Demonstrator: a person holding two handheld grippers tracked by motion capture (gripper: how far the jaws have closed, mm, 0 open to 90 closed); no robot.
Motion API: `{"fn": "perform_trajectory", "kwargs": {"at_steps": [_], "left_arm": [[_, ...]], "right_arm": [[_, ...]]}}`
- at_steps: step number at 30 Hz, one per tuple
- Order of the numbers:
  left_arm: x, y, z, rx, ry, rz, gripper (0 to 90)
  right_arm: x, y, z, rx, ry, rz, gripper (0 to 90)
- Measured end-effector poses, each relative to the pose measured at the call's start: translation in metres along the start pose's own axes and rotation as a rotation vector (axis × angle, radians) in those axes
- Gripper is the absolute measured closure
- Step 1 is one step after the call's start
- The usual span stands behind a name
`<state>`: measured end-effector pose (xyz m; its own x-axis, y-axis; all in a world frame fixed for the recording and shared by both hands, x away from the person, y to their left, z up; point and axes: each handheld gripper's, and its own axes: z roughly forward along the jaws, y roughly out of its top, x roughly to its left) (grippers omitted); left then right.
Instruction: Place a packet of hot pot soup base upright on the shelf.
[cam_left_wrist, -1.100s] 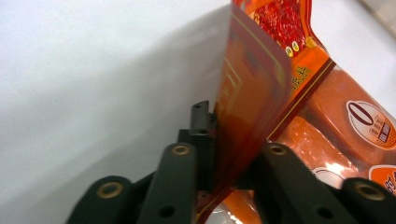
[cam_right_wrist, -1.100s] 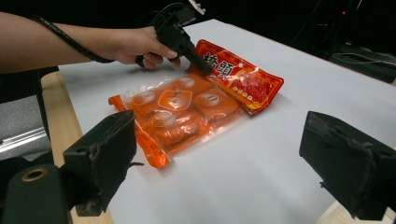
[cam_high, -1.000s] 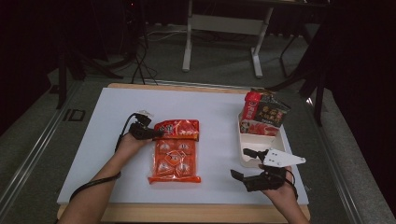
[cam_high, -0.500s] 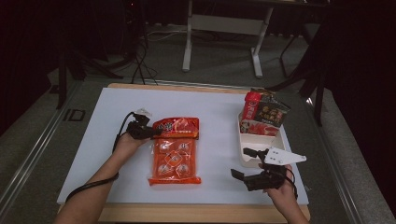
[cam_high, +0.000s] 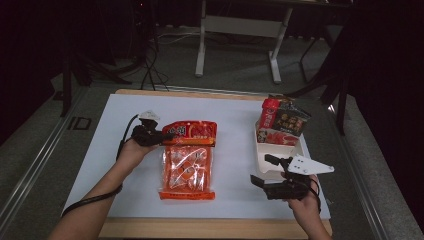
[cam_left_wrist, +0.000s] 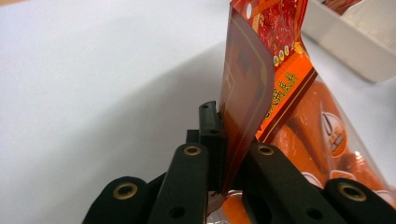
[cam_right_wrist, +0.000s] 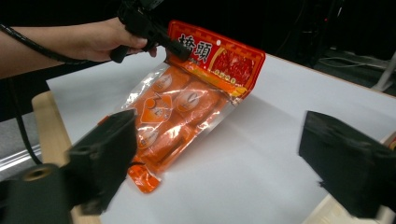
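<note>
One orange snack bag (cam_high: 187, 162) lies near the middle of the high view, on the one table (cam_high: 235, 125). Inside its clear lower part several orange sausage sticks show, too close together to count exactly. One white tray (cam_high: 280, 147) sits at the right of the frame, and it holds three packets: one red (cam_high: 269, 113), one dark (cam_high: 291, 120), and one red-and-white lying flat (cam_high: 274, 137). There are two hand-held grippers: one left hand-held gripper (cam_high: 167, 135) and one right hand-held gripper (cam_high: 261, 171).
</note>
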<state>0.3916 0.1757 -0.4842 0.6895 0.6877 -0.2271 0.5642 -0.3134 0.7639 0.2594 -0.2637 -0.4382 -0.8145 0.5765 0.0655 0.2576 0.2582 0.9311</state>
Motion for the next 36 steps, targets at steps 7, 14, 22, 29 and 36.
{"fn": "perform_trajectory", "kwargs": {"at_steps": [7, 14, 22, 29, 36], "left_arm": [[-0.012, 0.007, -0.014, -0.033, -0.019, 0.040, 89.3], [-0.027, 0.014, -0.027, -0.066, -0.050, 0.082, 89.3], [-0.041, 0.014, -0.041, -0.094, -0.073, 0.125, 89.6], [-0.051, 0.011, -0.051, -0.133, -0.099, 0.157, 89.6], [-0.058, 0.007, -0.058, -0.161, -0.121, 0.182, 89.6]], "right_arm": [[-0.001, 0.004, 0.000, -0.011, -0.013, -0.056, 13.8], [0.003, 0.011, 0.000, 0.015, 0.000, -0.032, 10.3], [-0.001, 0.016, 0.013, 0.012, 0.023, -0.003, 10.6], [-0.008, 0.026, 0.030, 0.020, 0.035, -0.004, 13.0], [-0.016, 0.036, 0.047, 0.019, 0.036, -0.009, 13.4]]}}
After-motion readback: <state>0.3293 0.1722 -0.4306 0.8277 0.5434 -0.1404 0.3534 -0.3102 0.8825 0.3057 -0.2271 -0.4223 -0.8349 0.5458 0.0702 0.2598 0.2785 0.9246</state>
